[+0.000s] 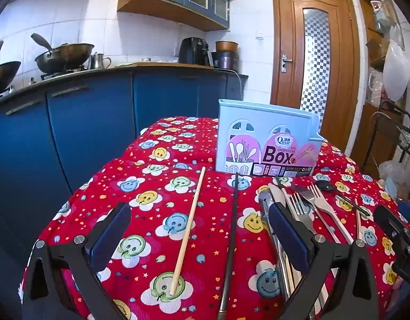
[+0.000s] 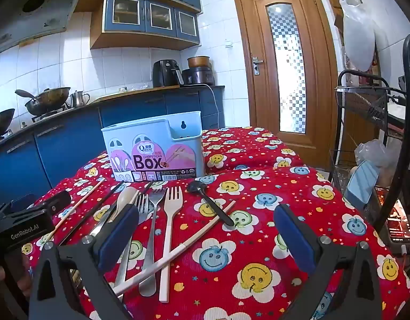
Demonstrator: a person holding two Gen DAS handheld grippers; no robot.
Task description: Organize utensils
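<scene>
the tabletop (image 1: 157, 213) has a red cloth with smiley flowers on it. a light blue chopsticks box (image 1: 266, 144) stands upright at the back, and all the utensils lie flat on the cloth in front of it. the left view shows best one pale wooden chopstick (image 1: 189, 229) and one dark chopstick (image 1: 233, 229), side by side but apart, between the fingers of the left gripper (image 1: 199, 237). the right view shows the pile more clearly: one white fork (image 2: 169, 237), two metal forks (image 2: 151, 229), one pale spoon (image 2: 125, 200), one black spoon (image 2: 209, 202) and one white chopstick (image 2: 178, 248) that crosses under the white fork. only the right view shows a lit phone (image 2: 398, 221) at the far right. the right gripper (image 2: 205, 240) hovers over the cloth. both grippers have their fingers wide apart and hold nothing.
</scene>
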